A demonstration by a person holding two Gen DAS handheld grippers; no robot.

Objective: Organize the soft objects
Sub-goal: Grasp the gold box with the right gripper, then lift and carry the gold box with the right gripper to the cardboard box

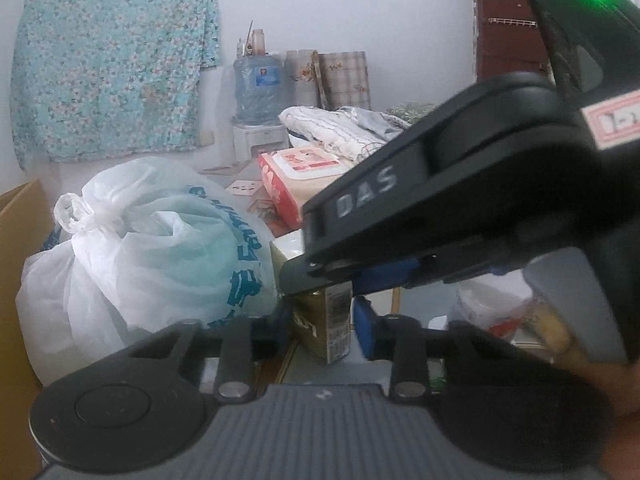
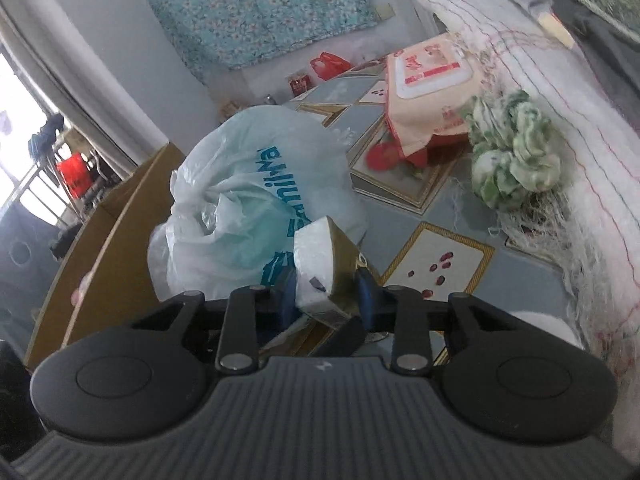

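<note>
Both grippers are shut on one gold tissue pack (image 2: 326,272), a soft block with a white end. My right gripper (image 2: 326,294) squeezes it between blue pads, a little above the patterned table. In the left wrist view my left gripper (image 1: 322,322) holds the same gold pack (image 1: 320,320), and the right gripper's black body (image 1: 460,200) crosses the view above it. A knotted white plastic bag with teal print (image 1: 152,248) sits just left of the pack; it also shows in the right wrist view (image 2: 256,204).
A pink wet-wipes pack (image 2: 428,92) lies farther back on the table (image 2: 532,280). A green-white knotted cloth (image 2: 512,156) and a white fringed blanket (image 2: 560,92) lie right. A cardboard box (image 2: 108,240) stands left. A water jug (image 1: 258,88) stands by the wall.
</note>
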